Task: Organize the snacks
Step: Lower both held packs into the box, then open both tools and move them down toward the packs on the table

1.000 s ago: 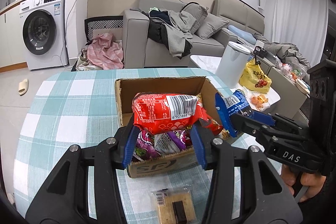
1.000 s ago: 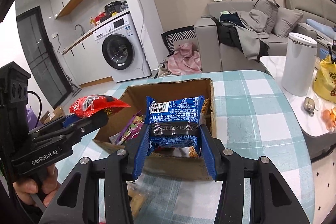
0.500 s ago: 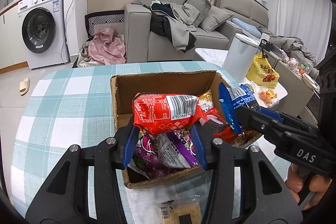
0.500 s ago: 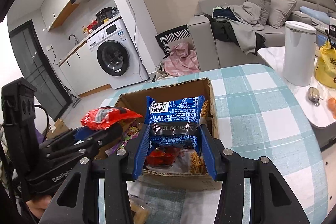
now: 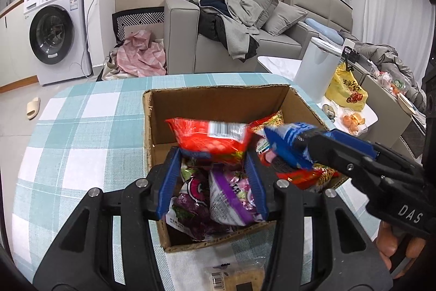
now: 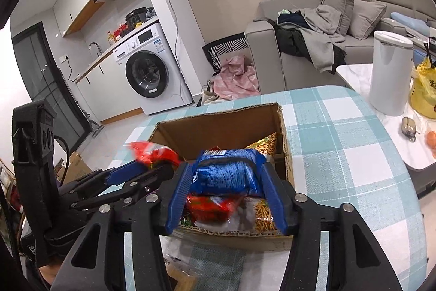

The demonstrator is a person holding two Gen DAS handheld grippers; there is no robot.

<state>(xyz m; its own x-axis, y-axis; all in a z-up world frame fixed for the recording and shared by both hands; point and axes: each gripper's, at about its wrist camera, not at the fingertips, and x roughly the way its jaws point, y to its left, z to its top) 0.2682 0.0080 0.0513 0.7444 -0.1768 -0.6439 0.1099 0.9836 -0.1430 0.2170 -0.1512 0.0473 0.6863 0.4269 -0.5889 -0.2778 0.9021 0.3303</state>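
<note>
Cardboard box (image 5: 218,102) of snack packets beneath left tongs (image 5: 212,182) clamping red packet (image 5: 209,138), right tongs (image 6: 226,192) opening around blue packet (image 6: 226,173).

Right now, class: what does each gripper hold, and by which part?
The left gripper grips the red snack packet across its lower edge. The right gripper has the blue packet between its fingers by its sides, but its jaws are opening.
</note>
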